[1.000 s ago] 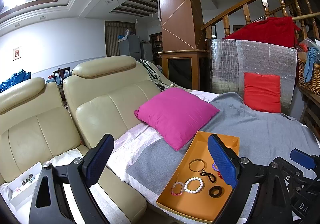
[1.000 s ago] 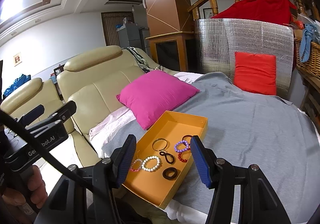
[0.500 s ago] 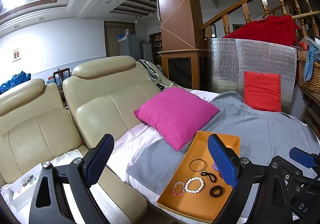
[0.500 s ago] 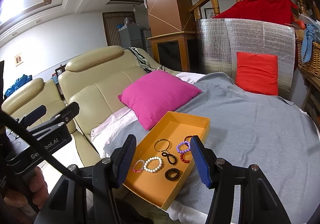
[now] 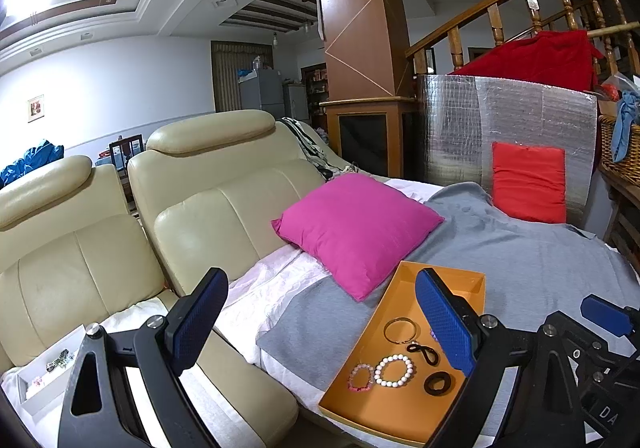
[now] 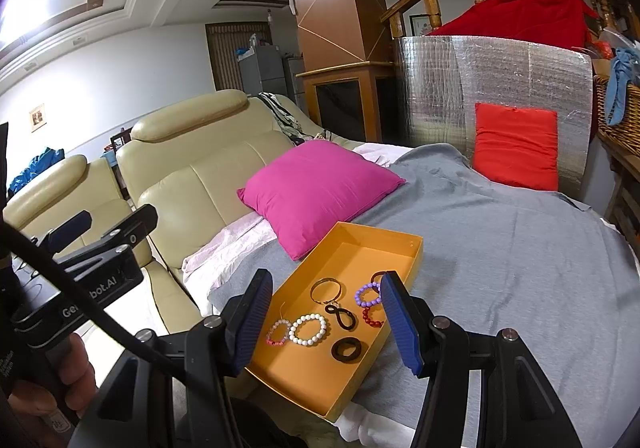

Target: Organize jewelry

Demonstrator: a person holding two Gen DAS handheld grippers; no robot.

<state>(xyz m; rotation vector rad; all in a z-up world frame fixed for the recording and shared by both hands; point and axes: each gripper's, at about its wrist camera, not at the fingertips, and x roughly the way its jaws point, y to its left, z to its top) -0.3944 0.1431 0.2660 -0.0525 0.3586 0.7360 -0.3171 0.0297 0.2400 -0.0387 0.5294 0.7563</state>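
An orange tray [image 6: 362,246] lies on a grey blanket and holds several bracelets: a white bead one [image 6: 308,330], a pink one [image 6: 278,332], a gold bangle [image 6: 326,290], a purple one [image 6: 366,296], a red one [image 6: 370,318], a black figure-eight piece [image 6: 342,316] and a black ring [image 6: 347,348]. The tray [image 5: 386,414] also shows in the left wrist view. My right gripper [image 6: 326,322] is open and empty, above the tray's near end. My left gripper [image 5: 320,322] is open and empty, left of the tray. A white box [image 5: 48,372] with small jewelry sits far left.
A magenta pillow [image 6: 316,187] lies just behind the tray. A red cushion [image 6: 516,145] leans on a silver foil panel [image 6: 492,75]. Cream leather sofa backs [image 5: 192,219] stand at the left. A wicker basket [image 6: 618,115] is at the right edge.
The right wrist view has shifted slightly, so the tray sits a little more to the right. The left gripper has hardly moved. Both grippers stay open.
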